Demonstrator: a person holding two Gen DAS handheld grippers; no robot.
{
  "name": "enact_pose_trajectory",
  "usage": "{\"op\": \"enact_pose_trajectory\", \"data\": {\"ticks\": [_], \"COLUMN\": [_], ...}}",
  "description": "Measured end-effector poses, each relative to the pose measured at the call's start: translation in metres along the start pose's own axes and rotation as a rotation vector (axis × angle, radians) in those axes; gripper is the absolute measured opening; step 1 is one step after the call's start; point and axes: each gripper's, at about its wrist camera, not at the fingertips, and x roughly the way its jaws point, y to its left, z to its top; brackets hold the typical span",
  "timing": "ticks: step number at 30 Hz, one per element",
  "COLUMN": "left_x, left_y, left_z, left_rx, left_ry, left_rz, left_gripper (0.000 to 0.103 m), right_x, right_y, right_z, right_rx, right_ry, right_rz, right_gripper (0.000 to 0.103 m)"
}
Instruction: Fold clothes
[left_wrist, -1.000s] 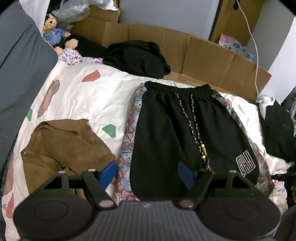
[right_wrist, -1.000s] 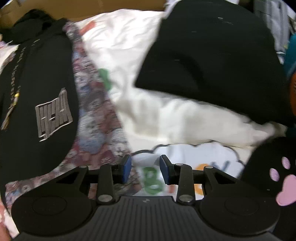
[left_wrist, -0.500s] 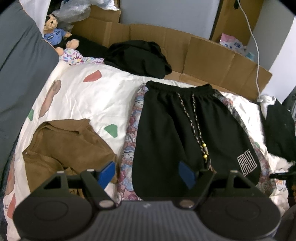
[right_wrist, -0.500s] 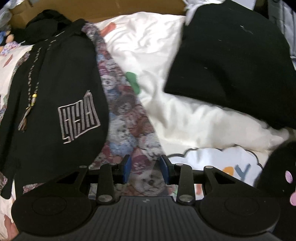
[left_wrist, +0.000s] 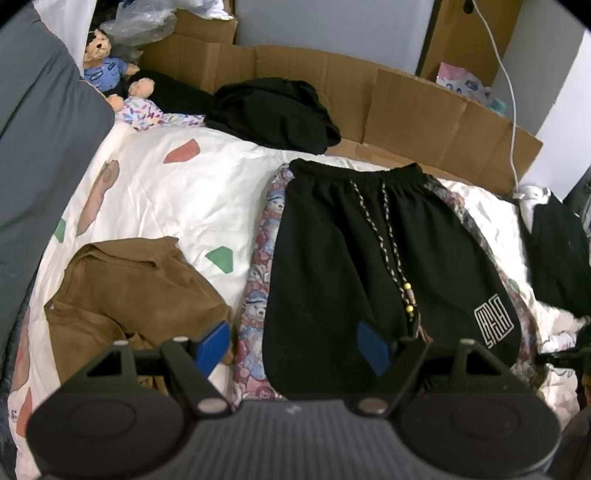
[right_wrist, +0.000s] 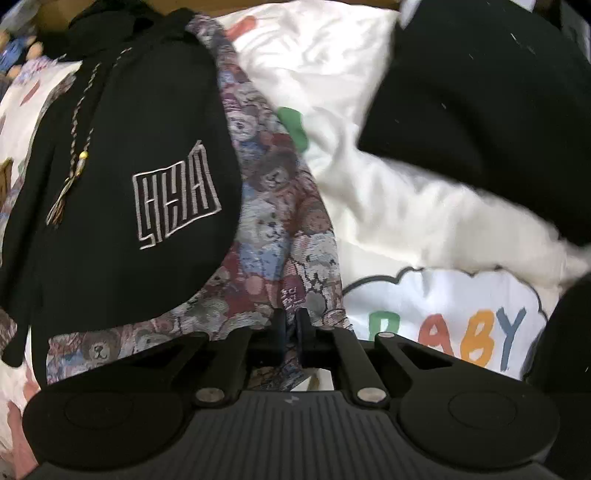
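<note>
Black fleece shorts look soft, limp, best pinched at hem corners; left tongs gape empty, right tongs have just been closing, pinching the teddy-print fabric.

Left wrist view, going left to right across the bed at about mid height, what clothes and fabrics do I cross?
Brown shirt → white quilt → teddy-bear print fabric → black shorts → beaded drawstring → white logo.

The white bedding reads "BABY" in coloured letters inside a cloud outline.
</note>
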Motion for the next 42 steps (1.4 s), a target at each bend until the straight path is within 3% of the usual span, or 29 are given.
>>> {"op": "enact_pose_trajectory", "data": {"ticks": [15, 24, 31, 35, 42], "left_x": [-0.009, -0.008, -0.003, -0.002, -0.005], "left_y": [0.001, 0.007, 0.008, 0.005, 0.002], "left_z": [0.002, -0.001, 0.002, 0.002, 0.001], "left_rx": [0.005, -0.008, -0.014, -0.004, 0.008], "left_ry": [-0.026, -0.021, -0.011, -0.009, -0.015], "left_rz": [-0.008, -0.006, -0.001, -0.003, -0.007], "left_gripper": [0.079, 0.079, 0.079, 0.079, 0.079], "right_x": [-0.032, 0.008, 0.018, 0.000, -0.023], "right_y": [0.034, 0.061, 0.074, 0.064, 0.031], "right_z": [0.022, 0.013, 0.013, 0.021, 0.028], "right_rx": [-0.091, -0.033, -0.032, -0.014, 0.046], "right_ry": [-0.042, -0.018, -0.007, -0.063, -0.111], "right_rz": [-0.005, 0.100, 0.184, 0.212, 0.169], "right_gripper": [0.005, 0.008, 0.017, 0.036, 0.037]}}
